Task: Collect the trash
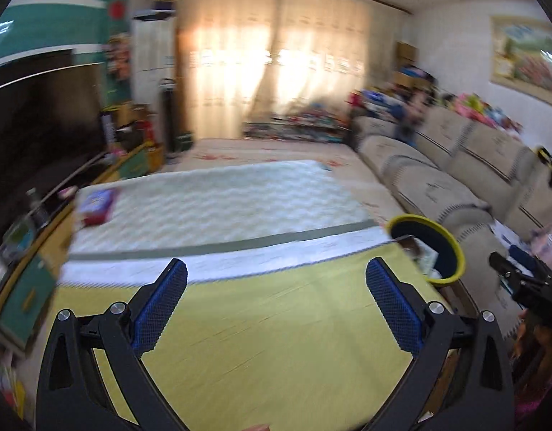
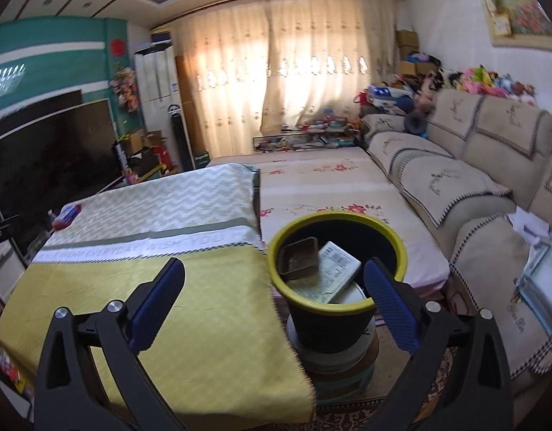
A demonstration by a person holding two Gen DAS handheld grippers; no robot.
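Observation:
A black bin with a yellow rim stands beside the table's right edge on a stack of round tubs. Inside it lie a brown square tray and a white printed box. My right gripper hangs open over the table edge and the bin's near rim, nothing between its fingers. My left gripper is open and empty above the yellow-green tablecloth; the bin shows at its right. A red and blue packet lies on the table's far left corner, also seen as the packet in the right wrist view.
A beige sofa runs along the right with papers on its near seat. A dark television stands on a low cabinet at the left. A floral mat covers the floor beyond the bin. The other gripper shows at the right edge.

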